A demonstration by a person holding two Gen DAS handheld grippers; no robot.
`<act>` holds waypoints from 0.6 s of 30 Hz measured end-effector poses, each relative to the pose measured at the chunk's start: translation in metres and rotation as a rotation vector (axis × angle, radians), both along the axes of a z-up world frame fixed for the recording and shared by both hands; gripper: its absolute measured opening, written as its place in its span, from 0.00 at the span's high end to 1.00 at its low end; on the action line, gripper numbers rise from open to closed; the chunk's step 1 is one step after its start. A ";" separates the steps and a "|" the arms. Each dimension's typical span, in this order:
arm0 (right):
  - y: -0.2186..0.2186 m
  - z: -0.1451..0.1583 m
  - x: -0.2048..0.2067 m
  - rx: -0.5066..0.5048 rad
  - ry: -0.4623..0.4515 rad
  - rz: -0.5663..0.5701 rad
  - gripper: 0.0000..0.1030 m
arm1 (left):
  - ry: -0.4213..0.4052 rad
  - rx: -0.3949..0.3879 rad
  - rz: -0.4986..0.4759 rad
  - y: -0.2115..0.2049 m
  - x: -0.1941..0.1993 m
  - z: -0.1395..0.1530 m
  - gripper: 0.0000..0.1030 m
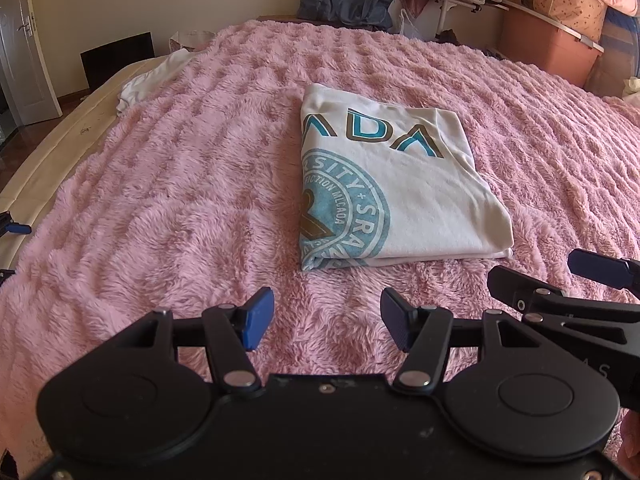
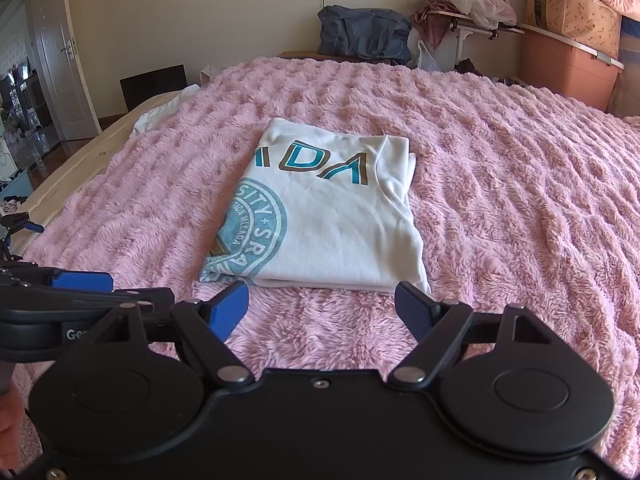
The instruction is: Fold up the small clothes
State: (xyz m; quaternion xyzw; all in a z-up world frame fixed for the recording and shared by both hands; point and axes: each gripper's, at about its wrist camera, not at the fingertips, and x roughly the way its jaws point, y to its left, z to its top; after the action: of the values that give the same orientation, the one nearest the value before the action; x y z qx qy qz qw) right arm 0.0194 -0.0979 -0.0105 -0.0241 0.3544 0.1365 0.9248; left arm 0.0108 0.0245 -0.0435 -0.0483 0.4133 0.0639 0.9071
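Note:
A white T-shirt [image 1: 404, 184] with teal lettering and a round teal print lies folded into a flat rectangle on the pink fluffy blanket [image 1: 180, 200]. It also shows in the right wrist view [image 2: 336, 220]. My left gripper [image 1: 326, 318] is open and empty, hovering just short of the shirt's near edge, to its left. My right gripper [image 2: 322, 312] is open and empty, just in front of the shirt's near edge. Each gripper shows at the edge of the other's view: the right one [image 1: 568, 280], the left one [image 2: 84, 284].
A second white garment [image 1: 156, 76] lies at the blanket's far left edge, on the beige mattress border [image 1: 60, 136]. Behind the bed are a dark blue bag [image 2: 364, 36], a small table with plastic bags [image 2: 468, 4] and a pink storage box [image 2: 568, 68]. A door [image 2: 60, 52] is at left.

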 end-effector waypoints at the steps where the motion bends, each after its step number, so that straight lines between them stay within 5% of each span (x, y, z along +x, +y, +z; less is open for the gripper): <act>1: 0.000 0.000 0.000 0.000 0.001 -0.002 0.21 | -0.005 0.001 -0.003 0.000 0.000 0.000 0.40; 18: -0.002 -0.005 0.004 0.003 0.015 -0.028 0.21 | -0.016 -0.002 -0.010 -0.001 0.005 -0.003 0.40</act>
State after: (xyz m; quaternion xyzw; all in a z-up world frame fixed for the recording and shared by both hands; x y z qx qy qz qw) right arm 0.0236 -0.1001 -0.0157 -0.0167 0.3616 0.1240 0.9239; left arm 0.0155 0.0233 -0.0465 -0.0478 0.4065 0.0585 0.9105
